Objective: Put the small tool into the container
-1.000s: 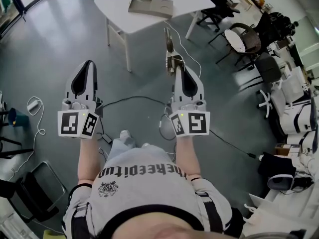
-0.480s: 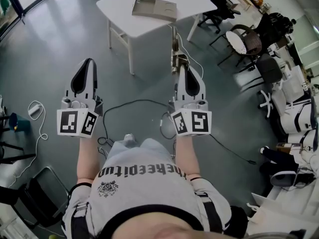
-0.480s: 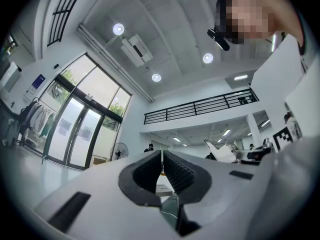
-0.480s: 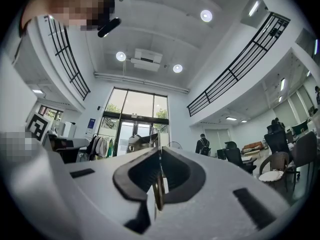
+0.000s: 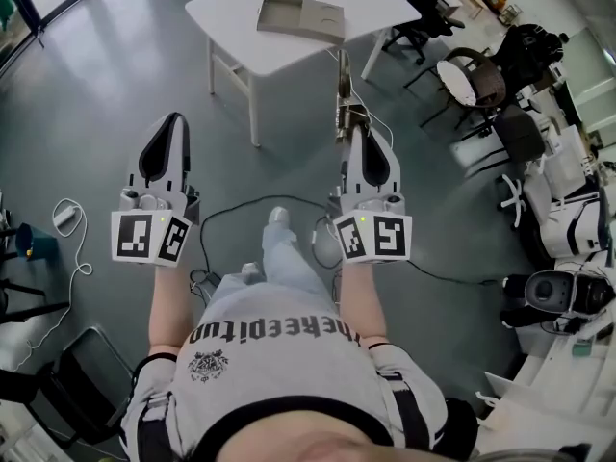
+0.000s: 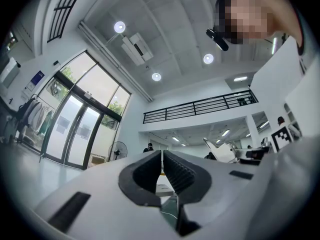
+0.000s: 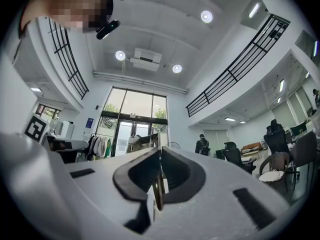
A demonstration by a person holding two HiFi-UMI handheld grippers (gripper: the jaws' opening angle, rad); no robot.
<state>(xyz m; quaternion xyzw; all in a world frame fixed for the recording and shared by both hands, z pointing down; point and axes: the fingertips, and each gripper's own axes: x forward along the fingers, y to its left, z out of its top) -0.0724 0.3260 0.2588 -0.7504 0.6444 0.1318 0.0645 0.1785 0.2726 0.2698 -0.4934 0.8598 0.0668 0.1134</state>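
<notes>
Small tool [image 5: 343, 99] is noted clamped in the right gripper [image 5: 352, 135], the jaws closed onto it. In the right gripper view it is seen pinched edge-on between the pads as a thin metal piece. Its long axis is carried in line with the jaws, the tip projecting forward toward the white table [image 5: 226, 12]. On that table the container [image 5: 300, 15], a flat tan box, is set ahead and slightly left of the tip, not yet reached. The left gripper [image 5: 173, 121] is held with jaws together, nothing between them, and lies farther off to the left. The right hand is judged the nearer, and a forward reach followed by a downward tilt will be required.
</notes>
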